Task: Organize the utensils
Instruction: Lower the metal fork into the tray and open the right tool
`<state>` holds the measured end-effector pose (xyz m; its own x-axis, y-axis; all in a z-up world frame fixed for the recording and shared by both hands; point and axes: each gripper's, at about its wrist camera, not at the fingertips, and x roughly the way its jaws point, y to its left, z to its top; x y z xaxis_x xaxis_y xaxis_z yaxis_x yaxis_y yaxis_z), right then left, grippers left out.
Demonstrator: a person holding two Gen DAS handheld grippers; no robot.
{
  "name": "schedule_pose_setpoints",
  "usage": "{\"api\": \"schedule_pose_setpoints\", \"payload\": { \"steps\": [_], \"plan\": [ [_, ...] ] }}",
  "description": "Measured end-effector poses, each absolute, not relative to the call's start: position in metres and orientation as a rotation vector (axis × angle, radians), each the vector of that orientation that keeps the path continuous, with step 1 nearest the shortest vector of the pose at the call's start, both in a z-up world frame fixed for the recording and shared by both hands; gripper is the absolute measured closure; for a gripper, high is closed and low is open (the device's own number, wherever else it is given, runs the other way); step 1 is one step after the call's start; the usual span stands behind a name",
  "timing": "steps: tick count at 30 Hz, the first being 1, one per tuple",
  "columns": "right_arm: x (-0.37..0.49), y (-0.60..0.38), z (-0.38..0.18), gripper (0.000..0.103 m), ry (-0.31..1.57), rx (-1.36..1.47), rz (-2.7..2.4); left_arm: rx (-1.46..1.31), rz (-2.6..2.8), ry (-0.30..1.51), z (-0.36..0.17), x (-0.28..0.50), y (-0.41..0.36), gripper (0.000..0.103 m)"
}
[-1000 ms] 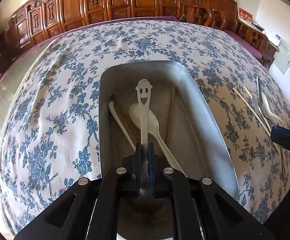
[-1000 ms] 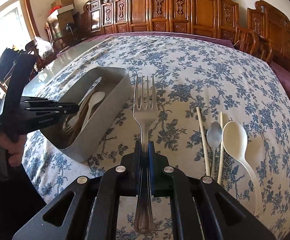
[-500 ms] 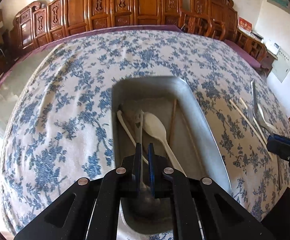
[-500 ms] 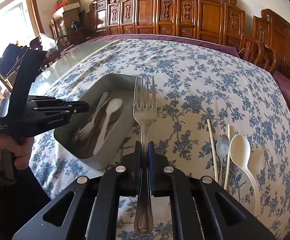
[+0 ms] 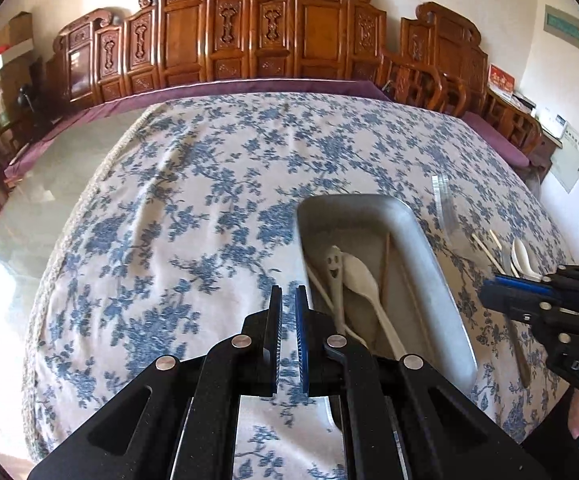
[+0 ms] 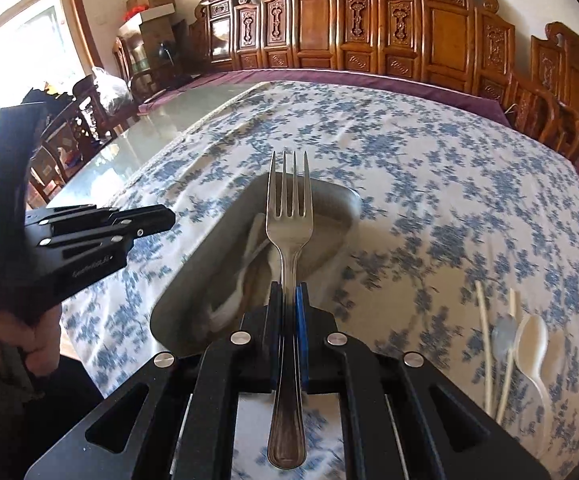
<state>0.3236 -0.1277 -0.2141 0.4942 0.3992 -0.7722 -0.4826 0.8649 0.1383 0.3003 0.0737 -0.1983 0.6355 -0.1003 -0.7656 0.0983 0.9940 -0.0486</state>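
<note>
A metal tray (image 5: 441, 280) sits on the blue floral tablecloth and holds a smiley-handled metal spoon (image 5: 334, 276), a white spoon (image 5: 363, 284) and brown chopsticks (image 5: 385, 268). My left gripper (image 5: 288, 300) is just left of the tray, empty, its jaws slightly apart. My right gripper (image 6: 288, 292) is shut on a metal fork (image 6: 289, 216), held tines forward over the tray (image 6: 177, 304). The right gripper also shows at the right edge of the left wrist view (image 5: 501, 292), and the left gripper (image 6: 157, 220) shows left of the tray in the right wrist view.
Right of the tray lie pale chopsticks (image 6: 485, 352), a small metal spoon (image 6: 503, 336) and a white spoon (image 6: 533, 344). Carved wooden chairs (image 6: 369, 32) line the table's far side. Bare glass tabletop (image 5: 49, 200) lies left of the cloth.
My left gripper let go of the smiley spoon into the tray, opened a little and moved left off the tray. My right gripper carried the fork left, over the tray.
</note>
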Motion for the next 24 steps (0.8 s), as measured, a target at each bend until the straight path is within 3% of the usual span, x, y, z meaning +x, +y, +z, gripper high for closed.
{"api": "schedule_pose_setpoints", "payload": {
  "steps": [24],
  "plan": [
    [0.363, -0.071, -0.276, 0.094, 1.028, -0.128, 0.545, -0.013, -0.093, 0.871, -0.198, 0.305, 0.088, 0.098]
  ]
}}
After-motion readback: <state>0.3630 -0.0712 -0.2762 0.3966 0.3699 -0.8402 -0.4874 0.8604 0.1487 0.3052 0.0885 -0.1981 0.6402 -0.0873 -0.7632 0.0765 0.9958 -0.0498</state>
